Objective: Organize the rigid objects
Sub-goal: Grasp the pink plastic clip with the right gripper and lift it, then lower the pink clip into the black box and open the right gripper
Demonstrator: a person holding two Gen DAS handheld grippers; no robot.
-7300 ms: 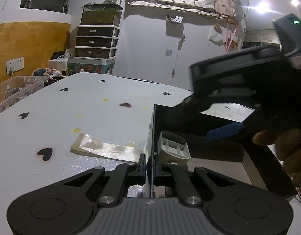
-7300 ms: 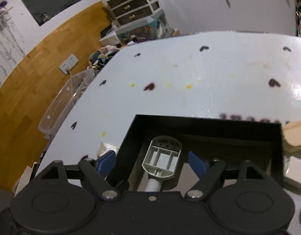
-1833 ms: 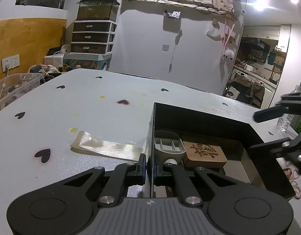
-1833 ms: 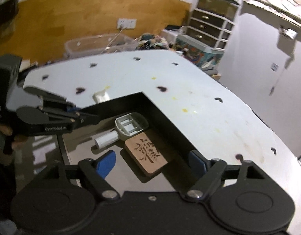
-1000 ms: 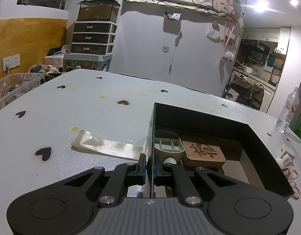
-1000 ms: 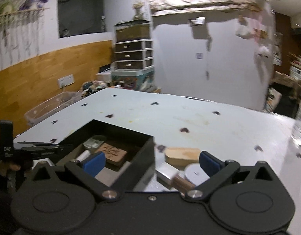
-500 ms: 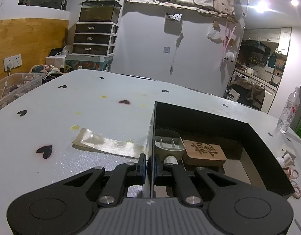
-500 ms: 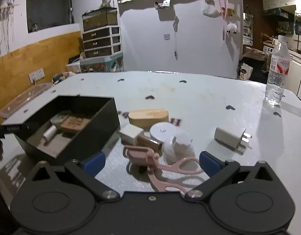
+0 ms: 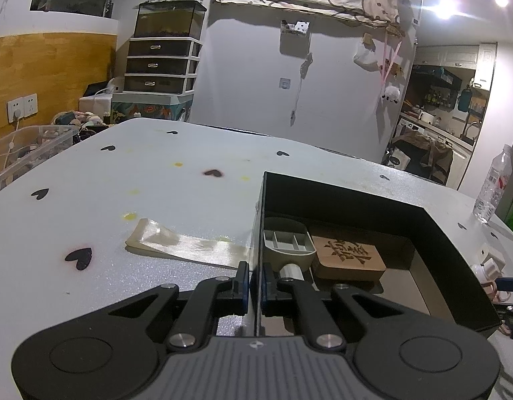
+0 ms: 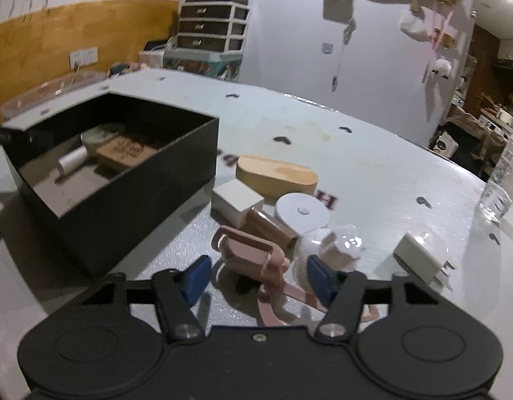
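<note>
The left gripper is clamped on the near wall of the black box, its 2 fingers pressed together over the rim. Only the left wrist view looks straight into the box: a grey scoop-like plastic piece lies beside a wooden block carved with characters. That view also catches a flat translucent strip on the worktop just left of the box.

Only the right wrist view shows the loose pile beside the box: a pink eyelash curler, white cube, oval wooden block, white round disc, brown tube and white plug adapter. The right gripper has just been closing; its blue pads flank the curler, apparently not yet pressing it.

Half a second earlier this gripper sat higher, spread fully wide.
</note>
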